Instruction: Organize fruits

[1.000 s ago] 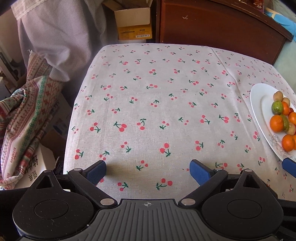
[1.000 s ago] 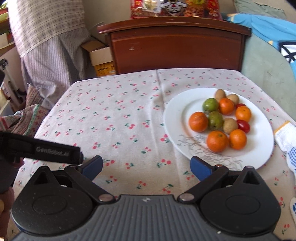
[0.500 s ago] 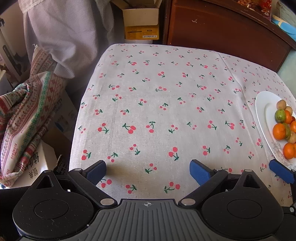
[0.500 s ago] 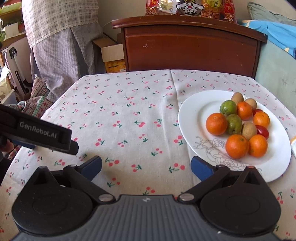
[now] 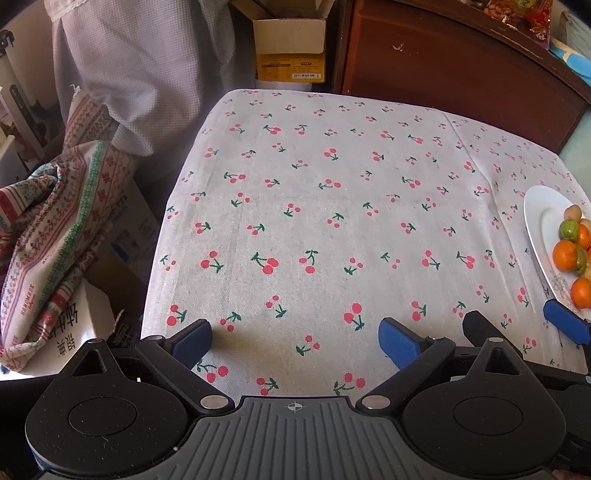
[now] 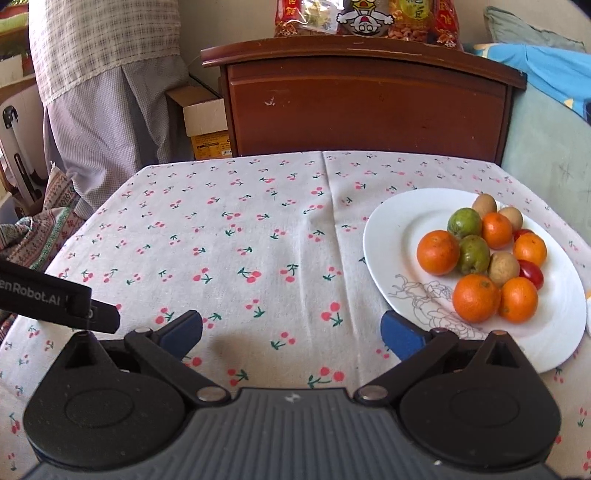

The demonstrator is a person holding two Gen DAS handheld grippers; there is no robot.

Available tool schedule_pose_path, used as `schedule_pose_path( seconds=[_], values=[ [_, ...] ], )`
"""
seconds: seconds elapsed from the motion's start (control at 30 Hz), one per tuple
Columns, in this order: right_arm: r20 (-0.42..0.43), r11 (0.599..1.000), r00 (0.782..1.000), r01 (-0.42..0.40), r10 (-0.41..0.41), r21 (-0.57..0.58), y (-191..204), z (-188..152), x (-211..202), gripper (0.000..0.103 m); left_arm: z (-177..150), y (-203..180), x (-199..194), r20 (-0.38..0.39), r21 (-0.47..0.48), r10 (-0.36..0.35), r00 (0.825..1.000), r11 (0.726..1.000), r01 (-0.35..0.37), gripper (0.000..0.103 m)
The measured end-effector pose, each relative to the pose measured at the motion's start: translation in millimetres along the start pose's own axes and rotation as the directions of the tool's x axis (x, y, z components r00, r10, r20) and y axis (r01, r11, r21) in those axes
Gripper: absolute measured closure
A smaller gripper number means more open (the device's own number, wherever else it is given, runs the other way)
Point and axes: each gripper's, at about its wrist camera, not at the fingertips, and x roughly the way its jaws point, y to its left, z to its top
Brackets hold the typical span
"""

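Observation:
A white plate on the cherry-print tablecloth holds a pile of fruit: several oranges, two green fruits, brown kiwis and small red tomatoes. In the left wrist view the plate shows at the right edge. My right gripper is open over the cloth, its right finger near the plate's front-left rim, holding nothing. My left gripper is open over bare cloth near the front edge, far left of the plate. The right gripper's blue fingertip shows beside it.
A brown wooden cabinet stands behind the table with snack packets on top. A cardboard box and hanging cloth sit at the back left. Patterned fabric lies off the table's left edge. Blue bedding is at right.
Both grippers have drawn back and to the left: the plate has slid rightward in both views and the table's far edge sits lower. Both stay open.

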Motion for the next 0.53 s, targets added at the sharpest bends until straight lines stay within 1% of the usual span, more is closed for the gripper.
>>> schedule_pose_path(
  seconds=[0.17, 0.53],
  values=[
    [-0.008, 0.999, 0.999, 0.040, -0.040, -0.029, 2.9, 0.4, 3.5, 0.001, -0.4, -2.8, 1.2, 0.001, 0.019, 0.001, 1.000, 1.000, -0.001, 0.005],
    [-0.010, 0.999, 0.999, 0.048, -0.048, -0.023, 2.8, -1.0, 1.8, 0.001, -1.0, -4.2, 0.7, 0.005, 0.024, -0.010, 1.000, 1.000, 0.010, 0.005]
  ],
)
